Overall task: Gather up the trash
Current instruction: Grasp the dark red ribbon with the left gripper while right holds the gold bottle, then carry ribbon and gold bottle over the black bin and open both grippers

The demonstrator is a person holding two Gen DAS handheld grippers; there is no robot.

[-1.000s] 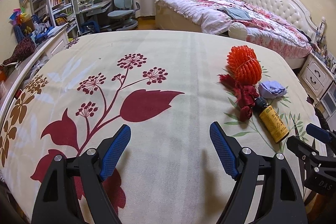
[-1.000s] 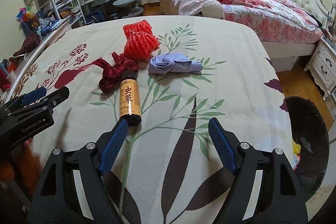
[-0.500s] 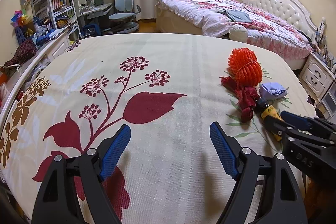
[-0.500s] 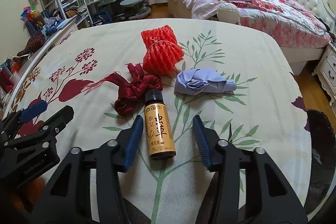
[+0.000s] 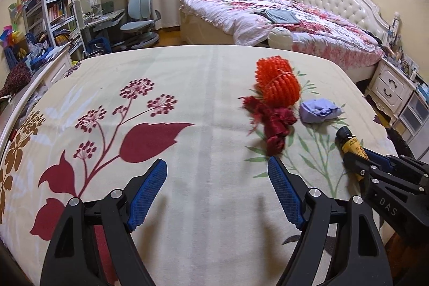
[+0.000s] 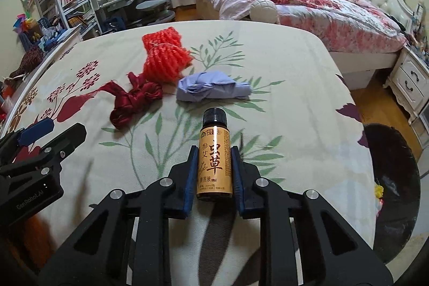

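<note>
Right tool (image 6: pixel 214 169) is closing its jaws on the small brown bottle (image 6: pixel 214 152), which lies between the blue pads on the surface (image 6: pixel 295 77) with its black cap pointing away. Beyond it lie a crumpled lilac cloth (image 6: pixel 211 89), a dark red ribbon (image 6: pixel 134 101) and an orange foam net (image 6: pixel 163 58). Left tool (image 5: pixel 217 192) hangs wide open over the flower-printed cloth, with nothing between its jaws. A black bin (image 6: pixel 394 178) stands beside the surface's right edge.

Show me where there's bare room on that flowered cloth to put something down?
Free: the cloth's wide stretch over the dark red flower print, left of the trash. Crowded: orange foam net, dark red ribbon bundle, crumpled lilac paper and small amber bottle cluster together.
</note>
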